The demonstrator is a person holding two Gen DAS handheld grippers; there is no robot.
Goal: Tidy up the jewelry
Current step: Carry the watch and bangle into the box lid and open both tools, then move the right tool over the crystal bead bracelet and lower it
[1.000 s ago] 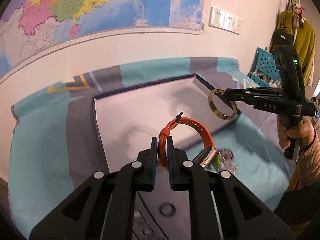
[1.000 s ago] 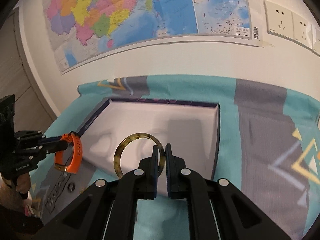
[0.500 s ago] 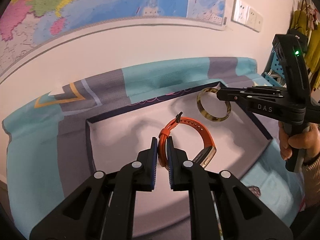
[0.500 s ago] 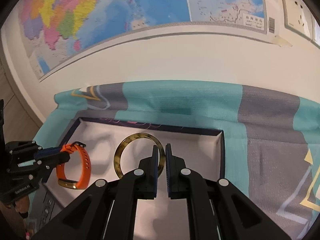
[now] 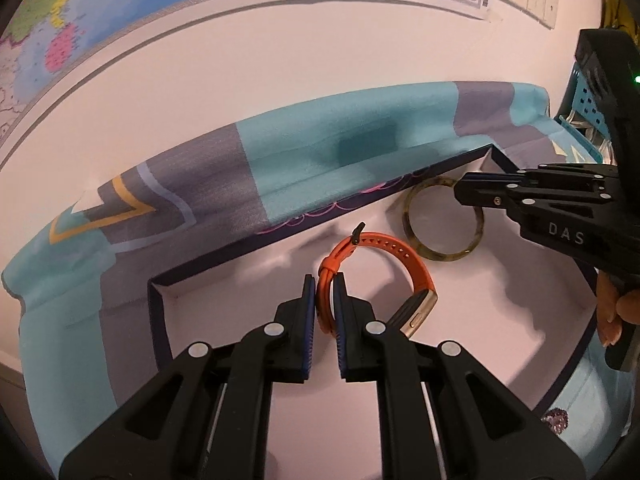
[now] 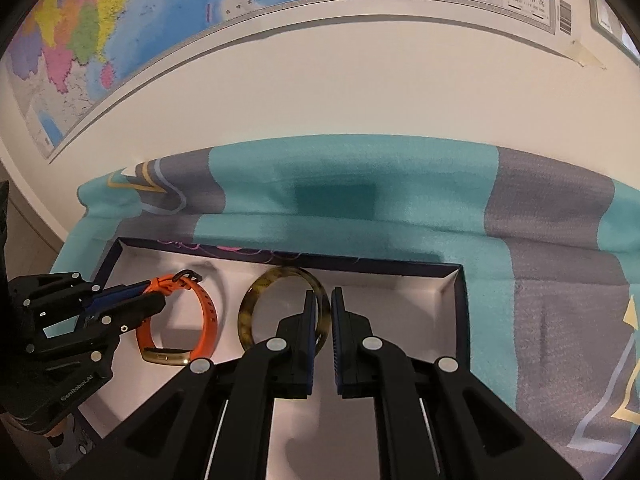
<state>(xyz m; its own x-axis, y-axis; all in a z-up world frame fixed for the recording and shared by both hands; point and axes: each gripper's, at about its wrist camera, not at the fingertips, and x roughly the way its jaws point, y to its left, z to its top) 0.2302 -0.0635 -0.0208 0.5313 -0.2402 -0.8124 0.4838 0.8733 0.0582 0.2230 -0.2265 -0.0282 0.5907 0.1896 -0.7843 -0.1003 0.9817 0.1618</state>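
My left gripper (image 5: 323, 294) is shut on the strap of an orange watch band (image 5: 404, 258) with a gold case and holds it low inside a white box (image 5: 240, 304) with dark blue walls. It also shows in the right wrist view (image 6: 154, 300), with the watch (image 6: 206, 314). My right gripper (image 6: 325, 308) is shut on a tortoiseshell bangle (image 6: 256, 300) and holds it in the box near the far wall. In the left wrist view the right gripper (image 5: 464, 190) and bangle (image 5: 420, 240) are at the box's far right corner.
The box (image 6: 452, 292) lies on a teal and grey cloth (image 6: 360, 216) against a wall with a map (image 6: 200, 0). A small sparkly item (image 5: 554, 420) lies on the cloth outside the box's right edge. A blue crate (image 5: 580, 96) stands at far right.
Both grippers have moved forward and down into the box with their pieces. The watch and the bangle now sit lower and closer to the far wall.
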